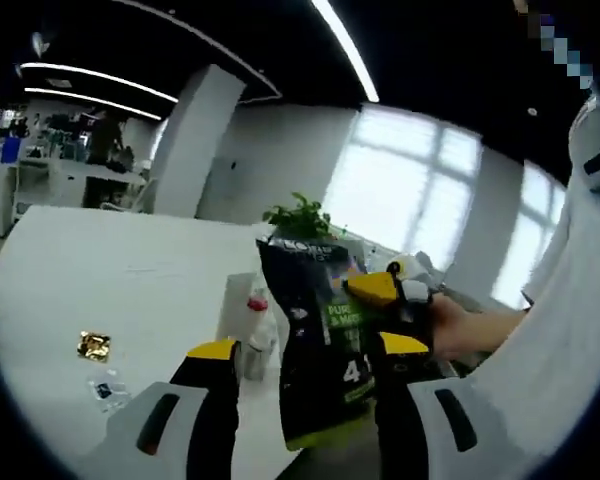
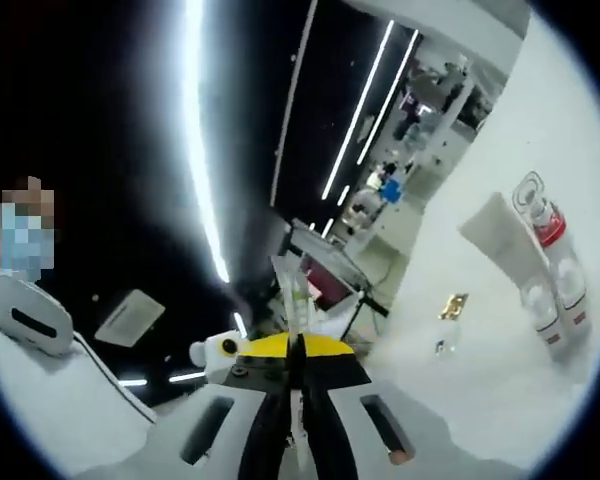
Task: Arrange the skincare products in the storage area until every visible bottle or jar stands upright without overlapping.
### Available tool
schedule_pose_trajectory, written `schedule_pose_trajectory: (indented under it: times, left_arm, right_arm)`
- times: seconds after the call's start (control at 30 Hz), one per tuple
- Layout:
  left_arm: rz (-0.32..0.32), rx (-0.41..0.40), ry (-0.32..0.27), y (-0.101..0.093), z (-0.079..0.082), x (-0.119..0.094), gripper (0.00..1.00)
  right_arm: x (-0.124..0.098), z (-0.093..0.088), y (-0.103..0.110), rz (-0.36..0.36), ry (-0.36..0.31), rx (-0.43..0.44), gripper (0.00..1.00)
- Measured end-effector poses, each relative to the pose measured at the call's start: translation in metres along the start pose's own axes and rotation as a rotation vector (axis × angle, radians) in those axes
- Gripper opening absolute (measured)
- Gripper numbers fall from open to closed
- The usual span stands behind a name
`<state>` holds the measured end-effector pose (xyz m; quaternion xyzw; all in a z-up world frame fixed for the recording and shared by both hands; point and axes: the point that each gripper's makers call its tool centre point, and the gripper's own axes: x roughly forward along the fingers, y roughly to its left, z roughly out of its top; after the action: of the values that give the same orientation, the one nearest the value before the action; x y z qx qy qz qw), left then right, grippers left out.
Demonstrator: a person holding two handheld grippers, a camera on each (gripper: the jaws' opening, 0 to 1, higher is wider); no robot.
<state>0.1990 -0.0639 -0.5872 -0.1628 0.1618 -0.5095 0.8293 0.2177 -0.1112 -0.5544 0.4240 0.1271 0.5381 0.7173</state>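
In the left gripper view, the right hand-held gripper (image 1: pixel 395 300) is clenched on a dark pouch (image 1: pixel 320 340) at centre, above the white desk (image 1: pixel 110 270). The left hand-held gripper (image 1: pixel 305 355) is released around the pouch.

Pouch (image 1: pixel 315 340): glossy black plastic film, creased.
Desk (image 1: pixel 110 270): smooth matt white.
Bottles (image 2: pixel 555 280): translucent plastic, red caps.
Wrapper (image 1: pixel 94 346): shiny gold foil, desk's 9 o'clock side.

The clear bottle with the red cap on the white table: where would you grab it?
Around its middle, from the side. The clear bottle stands upright beside a white box, so the open left gripper should straddle its body, coming from the free side.
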Motion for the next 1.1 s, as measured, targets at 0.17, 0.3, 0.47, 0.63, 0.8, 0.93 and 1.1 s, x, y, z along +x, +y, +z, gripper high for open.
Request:
schedule_pose_trajectory:
  times: [0.17,0.3,0.47,0.63,0.8,0.93,1.1]
  left_arm:
    - [-0.123,-0.087,-0.046,-0.019,0.003,0.002,0.33]
    - [-0.137,-0.118,-0.102,-0.02,0.009,0.003,0.21]
    - [-0.058,-0.163,-0.136,-0.008,0.011,0.004,0.03]
    - [-0.007,-0.273,-0.234,-0.002,0.017,0.009,0.02]
    - [0.033,-0.387,-0.38,0.005,0.032,0.007,0.02]
    - [0.063,-0.401,-0.352,0.01,0.026,0.006,0.01]
    - [0.114,-0.363,-0.317,0.013,0.018,0.007,0.01]
  right_arm:
    - [0.007,-0.001,0.024,0.112,0.005,0.022,0.01]
    - [0.01,0.001,0.024,0.115,-0.009,0.037,0.01]
    - [0.008,0.005,0.004,0.015,-0.008,0.025,0.01]
    - [0.012,0.013,-0.004,-0.032,-0.087,0.024,0.06]
    - [0.019,-0.019,-0.008,-0.073,0.019,0.012,0.14]
    - [0.019,-0.024,-0.012,-0.121,-0.002,0.018,0.07]
    - [0.014,-0.029,-0.023,-0.181,0.01,0.051,0.01]
